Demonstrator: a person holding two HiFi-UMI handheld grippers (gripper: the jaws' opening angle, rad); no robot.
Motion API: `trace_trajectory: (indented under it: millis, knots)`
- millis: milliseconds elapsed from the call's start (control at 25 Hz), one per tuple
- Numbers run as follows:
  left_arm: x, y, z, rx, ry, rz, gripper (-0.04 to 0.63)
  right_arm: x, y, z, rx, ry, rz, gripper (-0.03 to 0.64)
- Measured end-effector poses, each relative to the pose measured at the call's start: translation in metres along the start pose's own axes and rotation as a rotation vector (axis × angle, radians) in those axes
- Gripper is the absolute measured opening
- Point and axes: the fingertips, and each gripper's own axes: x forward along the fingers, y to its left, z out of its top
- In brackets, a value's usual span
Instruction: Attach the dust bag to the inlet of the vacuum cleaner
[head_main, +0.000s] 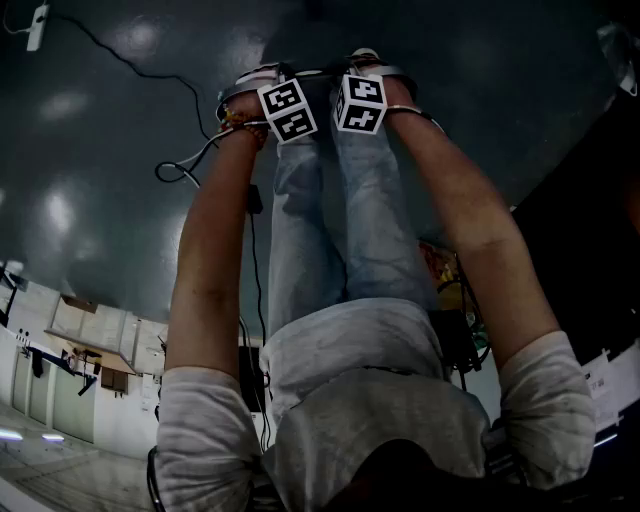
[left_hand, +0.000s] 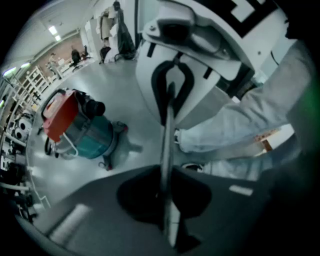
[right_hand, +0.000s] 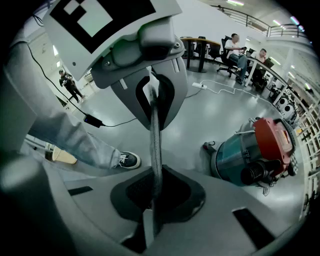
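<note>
Hanging shut, empty: left tool (left_hand: 168, 100), right tool (right_hand: 154, 115). Vacuum cleaner (right_hand: 255, 155) at right tool's 3 o'clock; cable (right_hand: 107, 123) by feet could snag a step.

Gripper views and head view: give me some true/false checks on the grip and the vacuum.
1. The right gripper has its fingers wide apart and empty. False: they are closed on a thin grey sheet seen edge-on, probably the dust bag.
2. The left gripper grips the same grey sheet. True.
3. The vacuum cleaner has a red top and a teal body. True.
4. The grey sheet is already attached to the vacuum cleaner. False: the vacuum cleaner sits apart on the floor, and the grey sheet spans between the two grippers.
5. In the head view the grippers are far apart. False: they are side by side, near the person's shoes.
</note>
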Motion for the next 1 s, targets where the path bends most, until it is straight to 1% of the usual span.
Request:
trace_trajectory:
  millis: [120, 240, 360, 480, 600, 760, 880, 1000]
  knots:
    - [-0.001, 0.007, 0.009, 0.0, 0.002, -0.006, 0.029, -0.002, -0.006, -0.008, 0.001, 0.002, -0.007, 0.028]
    - [0.004, 0.025, 0.032, 0.003, 0.01, -0.005, 0.028, -0.007, -0.032, -0.029, -0.015, 0.017, -0.012, 0.028]
    - [0.01, 0.056, 0.065, -0.003, 0.011, -0.006, 0.028, -0.02, -0.068, -0.055, -0.012, 0.014, -0.012, 0.028]
    - [0.009, 0.094, 0.086, 0.01, 0.009, 0.013, 0.028, -0.032, -0.106, -0.068, 0.001, 0.013, -0.046, 0.028]
    - [0.01, 0.13, 0.098, 0.035, 0.006, 0.035, 0.028, -0.035, -0.14, -0.073, 0.04, 0.014, -0.083, 0.028]
    - [0.015, 0.169, 0.107, 0.035, -0.012, 0.05, 0.028, -0.035, -0.181, -0.078, 0.082, 0.022, -0.116, 0.028]
    - [0.021, 0.192, 0.108, 0.04, -0.011, 0.065, 0.028, -0.029, -0.205, -0.079, 0.083, 0.029, -0.132, 0.028]
    - [0.031, 0.21, 0.121, 0.047, -0.007, 0.077, 0.028, -0.026, -0.224, -0.094, 0.078, 0.036, -0.134, 0.028]
